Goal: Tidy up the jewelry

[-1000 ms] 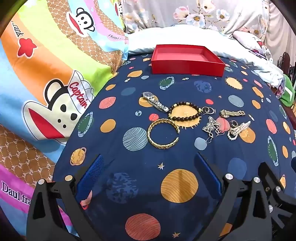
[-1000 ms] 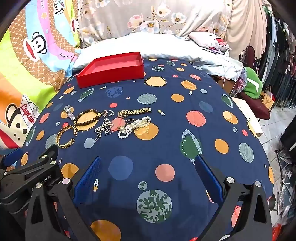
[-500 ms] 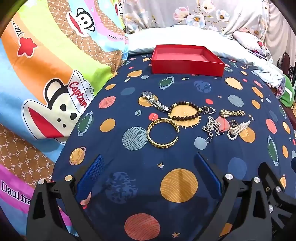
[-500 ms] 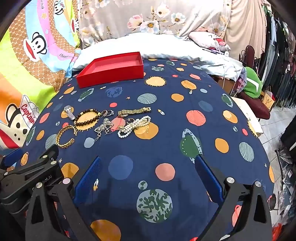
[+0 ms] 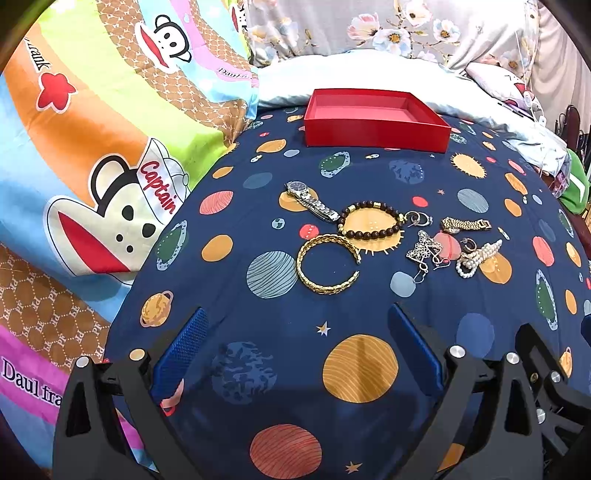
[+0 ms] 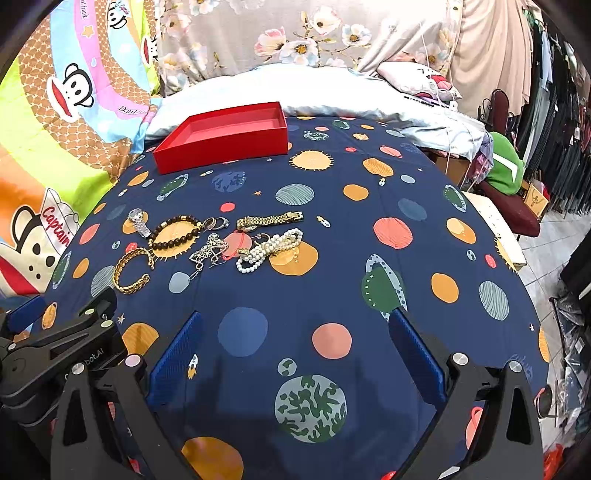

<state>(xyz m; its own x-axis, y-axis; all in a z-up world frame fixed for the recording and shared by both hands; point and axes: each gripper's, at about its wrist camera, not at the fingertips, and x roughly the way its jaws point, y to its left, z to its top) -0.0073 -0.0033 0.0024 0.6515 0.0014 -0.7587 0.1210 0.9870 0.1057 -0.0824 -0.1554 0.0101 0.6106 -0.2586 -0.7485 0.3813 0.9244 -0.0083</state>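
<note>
1. surface: navy planet-print sheet (image 6: 332, 258) over a bed; cartoon-monkey blanket (image 5: 92, 166) along its left edge, white pillow (image 6: 295, 88) and floral curtain (image 6: 258, 33) at the far end, clothes rack (image 6: 554, 110) off to the right.
2. red tray (image 5: 373, 129) sits at the far end of the sheet, nothing visible inside, well apart from the jewelry.
3. jewelry lies in a loose row mid-sheet: silver watch (image 5: 312, 201), dark bead bracelet (image 5: 369, 221), gold cuff bangle (image 5: 327, 264), silver butterfly brooch (image 5: 423, 251), gold link watch (image 5: 465, 224), pearl strand (image 6: 269, 249). rings (image 5: 419, 219) touch the bead bracelet's right end; the small bits by the pearls are too small to tell.
4. left gripper (image 5: 295, 347): blue fingers spread wide, holding nothing, touching nothing; gold cuff bangle just ahead of the gap.
5. right gripper (image 6: 295, 347): fingers spread wide, nothing between them, pearls ahead and to the left.
6. pose: both low over the near sheet, pointed toward the tray; the left gripper's body shows at the right view's lower left, so they sit side by side.
</note>
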